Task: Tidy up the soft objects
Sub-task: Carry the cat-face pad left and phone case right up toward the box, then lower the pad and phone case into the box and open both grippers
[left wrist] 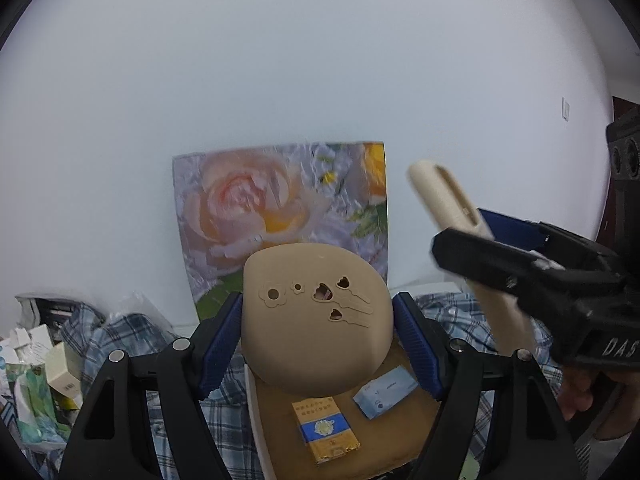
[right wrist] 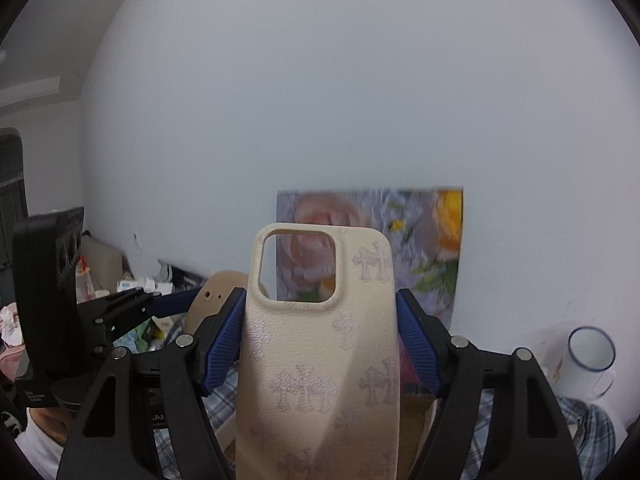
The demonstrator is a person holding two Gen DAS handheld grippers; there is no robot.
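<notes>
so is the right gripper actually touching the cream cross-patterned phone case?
Touching. Right wrist view: both blue pads press the phone case edges, no gap.

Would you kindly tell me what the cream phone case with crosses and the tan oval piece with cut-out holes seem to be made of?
Cream phone case with crosses: probably soft silicone or faux leather; matte, pebbled grain. Tan oval piece with cut-out holes: likely silicone or plastic; smooth, matte, clean-edged flower and heart cut-outs.

Looks like a home, prob. a bedroom or living rm: plain white wall (left wrist: 280,80) w/ a rose print (left wrist: 276,208) leaning at 12 o'clock, plaid cloth (left wrist: 120,340) spread below, small boxes & packets (left wrist: 36,376) piled at 9 o'clock, enamel mug (right wrist: 588,360) at 4 o'clock, cigarette pack (left wrist: 326,432) at 6.
</notes>
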